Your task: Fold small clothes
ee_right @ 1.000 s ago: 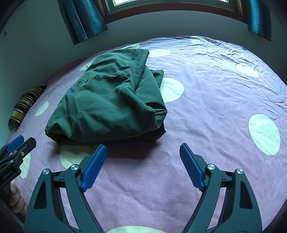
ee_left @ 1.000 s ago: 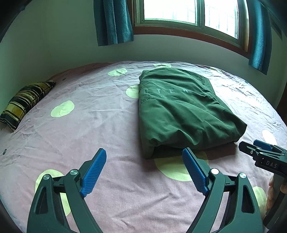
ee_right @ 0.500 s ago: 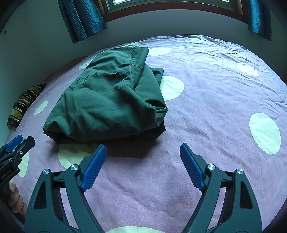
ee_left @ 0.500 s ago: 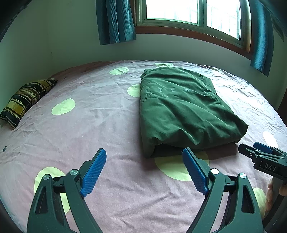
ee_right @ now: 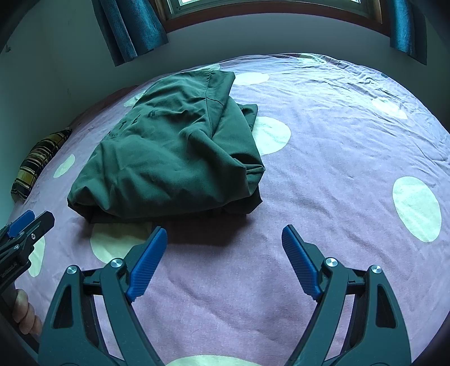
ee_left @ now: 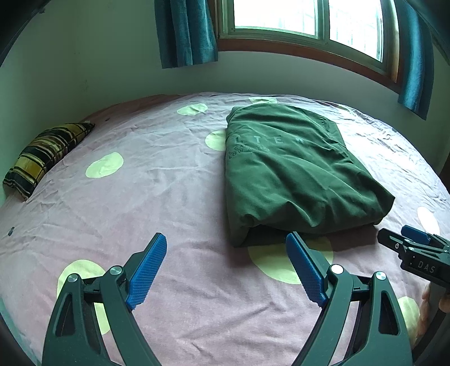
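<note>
Folded dark green garment [ee_left: 292,174] lying on the polka-dot bed sheet [ee_left: 157,197], left gripper [ee_left: 226,254] and right gripper [ee_right: 224,245] hovering near its front edge, jaws apart and empty, plaid pillow [ee_left: 45,157] far left

Lettering on green garment [ee_left: 284,169] only partly legible, smaller lines too faint to read. Garment's underside and inner layers hidden by the fold. Right claw [ee_left: 416,247] cut off by right edge in left wrist view; holding hand [ee_left: 429,295] mostly out of frame. Left claw [ee_right: 25,228] cropped at left edge in right wrist view. Striped pillow [ee_right: 36,163] half cut off, pattern blurred. Window [ee_left: 303,25] overexposed, outside unreadable.
</note>
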Motion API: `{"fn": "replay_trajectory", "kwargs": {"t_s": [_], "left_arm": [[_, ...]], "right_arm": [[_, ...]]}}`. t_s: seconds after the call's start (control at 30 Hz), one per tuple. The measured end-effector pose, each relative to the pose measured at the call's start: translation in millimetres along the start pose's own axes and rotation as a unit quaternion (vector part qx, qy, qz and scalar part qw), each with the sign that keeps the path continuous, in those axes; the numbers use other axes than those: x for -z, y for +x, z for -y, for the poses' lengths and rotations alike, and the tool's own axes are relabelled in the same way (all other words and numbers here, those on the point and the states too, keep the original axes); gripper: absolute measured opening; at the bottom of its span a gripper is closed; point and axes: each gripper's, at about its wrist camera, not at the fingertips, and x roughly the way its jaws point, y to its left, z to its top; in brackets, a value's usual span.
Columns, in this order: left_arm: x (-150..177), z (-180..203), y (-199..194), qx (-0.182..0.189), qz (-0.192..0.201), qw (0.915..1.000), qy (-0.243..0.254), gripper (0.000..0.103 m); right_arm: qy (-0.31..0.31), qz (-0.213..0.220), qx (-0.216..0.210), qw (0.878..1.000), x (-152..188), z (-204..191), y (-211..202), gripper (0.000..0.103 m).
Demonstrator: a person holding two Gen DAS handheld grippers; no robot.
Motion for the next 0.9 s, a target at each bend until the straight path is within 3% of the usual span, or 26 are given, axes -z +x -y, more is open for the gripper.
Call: {"fn": "replay_trajectory", "kwargs": {"t_s": [0.83, 0.9], "left_arm": [[0.5, 6.1, -3.5, 0.003, 0.007, 0.9999, 0.012, 0.086], [-0.5, 6.4, -4.6, -0.011, 0.008, 0.9999, 0.007, 0.088]], "right_arm": [[-0.008, -0.012, -0.001, 1.0, 2.7, -1.8, 6.6, 0.084], [-0.008, -0.012, -0.002, 1.0, 3.0, -2.2, 6.8, 0.084]]}}
